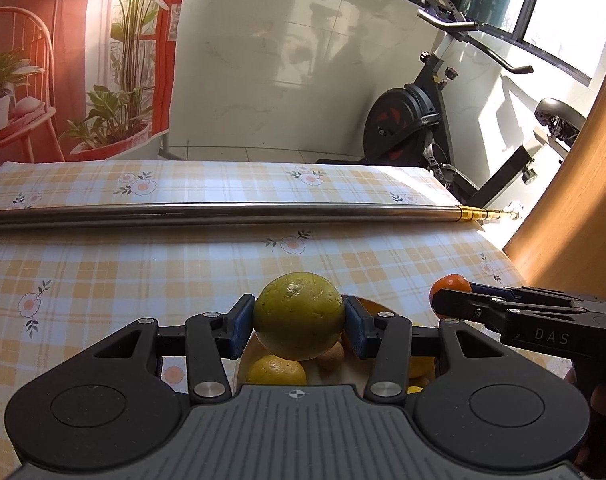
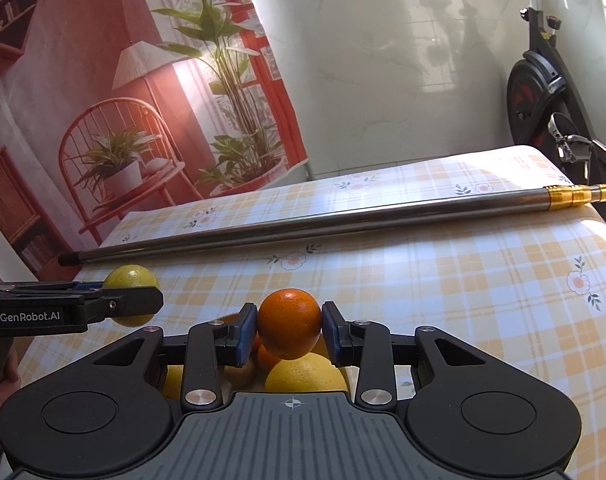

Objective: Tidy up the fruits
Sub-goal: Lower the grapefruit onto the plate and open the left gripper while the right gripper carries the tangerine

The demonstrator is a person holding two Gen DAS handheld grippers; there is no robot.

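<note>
My left gripper [image 1: 299, 322] is shut on a yellow-green round fruit [image 1: 298, 316] and holds it above a plate of fruit [image 1: 245, 360]. A yellow fruit [image 1: 276, 371] lies in the plate below it. My right gripper [image 2: 290, 330] is shut on an orange [image 2: 289, 323], above a large yellow fruit [image 2: 306, 373] and other fruit. In the left wrist view the right gripper [image 1: 449, 300] shows at the right with the orange [image 1: 450, 286]. In the right wrist view the left gripper [image 2: 143, 300] shows at the left with the yellow-green fruit [image 2: 131, 276].
A long metal pole [image 1: 223, 213] with a gold end lies across the checked tablecloth [image 1: 143, 264] beyond the fruit; it also shows in the right wrist view [image 2: 323, 222]. An exercise bike [image 1: 415, 120] stands past the table's far right edge. A wooden panel [image 1: 575, 208] is at the right.
</note>
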